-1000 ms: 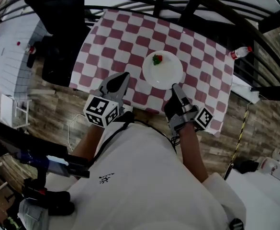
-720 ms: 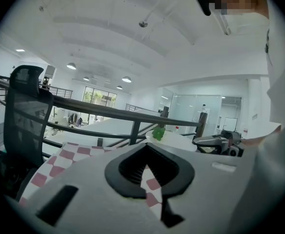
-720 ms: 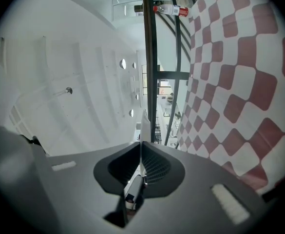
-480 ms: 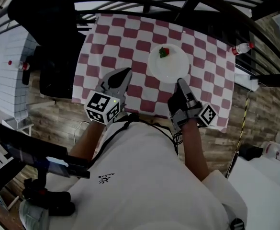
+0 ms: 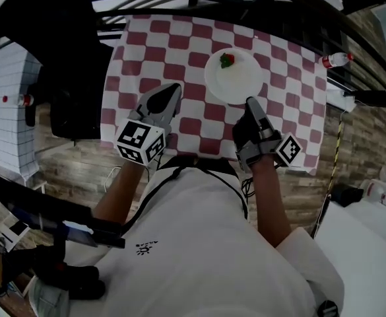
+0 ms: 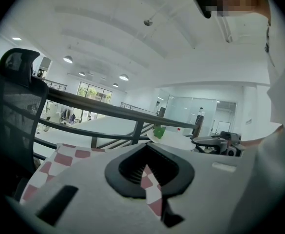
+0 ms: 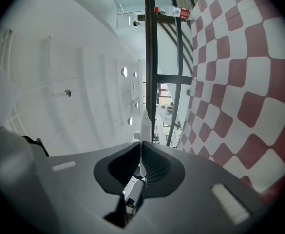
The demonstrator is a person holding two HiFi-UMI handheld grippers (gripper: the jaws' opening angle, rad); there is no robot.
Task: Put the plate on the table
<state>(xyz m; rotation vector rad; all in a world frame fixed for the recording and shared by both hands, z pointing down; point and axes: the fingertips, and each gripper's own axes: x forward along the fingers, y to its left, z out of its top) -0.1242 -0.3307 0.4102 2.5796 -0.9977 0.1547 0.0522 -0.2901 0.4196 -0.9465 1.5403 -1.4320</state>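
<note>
Plate (image 5: 235, 81) rim pinched by right gripper (image 5: 251, 102), held level; left gripper (image 5: 171, 91) seemingly shut, empty, over table (image 5: 146, 45).

The bench (image 5: 179, 51) is red-and-white checks all over. The plate (image 5: 242, 84) is plain white, with a red and green bit (image 5: 227, 60) on it. Left gripper (image 5: 171, 90) and right gripper (image 5: 251, 102) are grey, with black-and-white square markers. The floor (image 5: 67, 167) is brown wood grain.

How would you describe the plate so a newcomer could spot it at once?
Find the checked tablecloth. Over its far right part is a round white plate, near rim pinched by the right tongs. It is the only dish, bearing a small red bit.
</note>
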